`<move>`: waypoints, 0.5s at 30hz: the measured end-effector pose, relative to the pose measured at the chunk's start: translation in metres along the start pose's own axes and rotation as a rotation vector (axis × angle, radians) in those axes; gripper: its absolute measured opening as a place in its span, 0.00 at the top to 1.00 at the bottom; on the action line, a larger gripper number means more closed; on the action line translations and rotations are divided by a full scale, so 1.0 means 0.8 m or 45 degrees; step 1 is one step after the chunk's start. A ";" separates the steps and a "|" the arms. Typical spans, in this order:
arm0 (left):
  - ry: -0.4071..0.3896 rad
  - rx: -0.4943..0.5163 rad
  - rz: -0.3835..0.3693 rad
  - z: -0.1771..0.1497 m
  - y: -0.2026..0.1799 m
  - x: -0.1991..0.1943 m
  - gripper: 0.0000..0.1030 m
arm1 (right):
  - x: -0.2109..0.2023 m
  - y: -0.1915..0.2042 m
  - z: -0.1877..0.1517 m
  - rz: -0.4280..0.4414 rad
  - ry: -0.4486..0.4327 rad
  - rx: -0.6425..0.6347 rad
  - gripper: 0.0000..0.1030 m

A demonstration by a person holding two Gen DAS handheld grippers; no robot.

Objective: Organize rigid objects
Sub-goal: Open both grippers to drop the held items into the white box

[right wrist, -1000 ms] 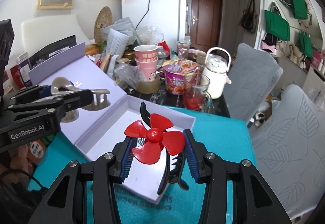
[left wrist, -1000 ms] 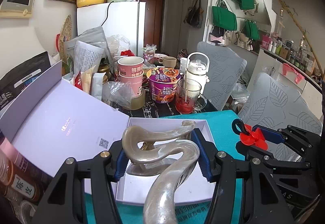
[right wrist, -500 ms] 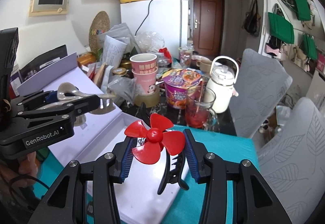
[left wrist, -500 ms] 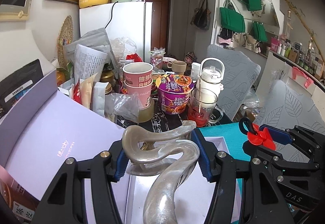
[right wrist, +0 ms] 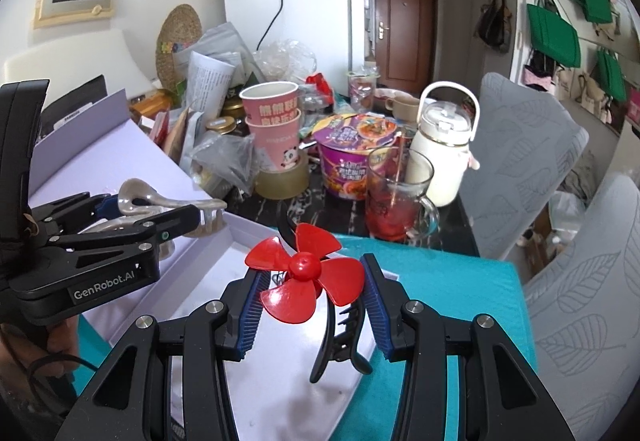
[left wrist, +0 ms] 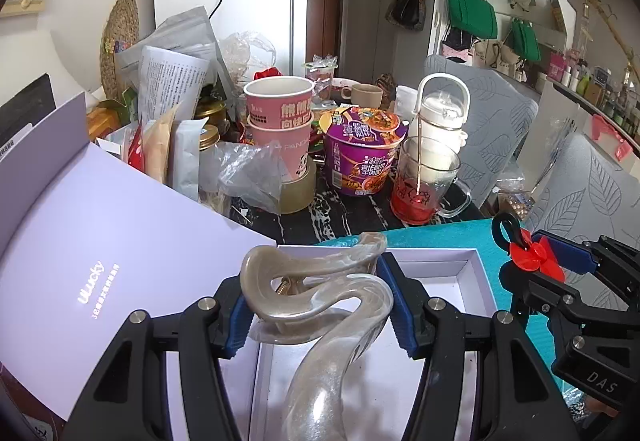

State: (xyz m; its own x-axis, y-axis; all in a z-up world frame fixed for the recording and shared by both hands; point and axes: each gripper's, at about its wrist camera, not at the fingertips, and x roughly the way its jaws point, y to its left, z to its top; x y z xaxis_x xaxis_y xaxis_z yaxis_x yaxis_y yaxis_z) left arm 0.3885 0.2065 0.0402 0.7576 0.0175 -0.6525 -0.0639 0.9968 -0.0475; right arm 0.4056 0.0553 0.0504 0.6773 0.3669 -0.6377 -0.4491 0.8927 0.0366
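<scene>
Tools both clamped: left (left wrist: 316,305) on pearly clip (left wrist: 320,305), right (right wrist: 306,291) on fan-topped clip (right wrist: 304,273), teeth half-hidden.

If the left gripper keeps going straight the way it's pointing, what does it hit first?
Probably the tape roll and crinkled plastic bag past the white box. The left gripper holds the pearl hair claw; depth is uncertain.

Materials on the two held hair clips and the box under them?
Pearly clip: likely acrylic or resin, glossy, translucent swirl. Black clip: looks like matte plastic; its red fan glossy moulded plastic. White box: probably matte paperboard, thin folded walls.
</scene>
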 end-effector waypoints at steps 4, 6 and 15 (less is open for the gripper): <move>0.003 0.017 0.038 0.000 -0.002 0.004 0.45 | 0.007 0.000 -0.002 -0.005 0.013 -0.007 0.54; 0.019 0.035 0.063 0.002 -0.003 0.008 0.45 | 0.010 0.001 -0.001 -0.016 0.020 -0.011 0.28; 0.060 -0.008 0.089 0.002 0.005 0.012 0.20 | 0.008 0.003 -0.002 -0.022 0.011 -0.011 0.15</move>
State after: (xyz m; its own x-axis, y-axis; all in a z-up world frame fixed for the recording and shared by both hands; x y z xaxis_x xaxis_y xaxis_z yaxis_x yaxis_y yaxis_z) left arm 0.3967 0.2109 0.0347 0.7197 0.0829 -0.6894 -0.1194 0.9928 -0.0054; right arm 0.4081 0.0593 0.0451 0.6797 0.3491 -0.6451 -0.4424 0.8966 0.0192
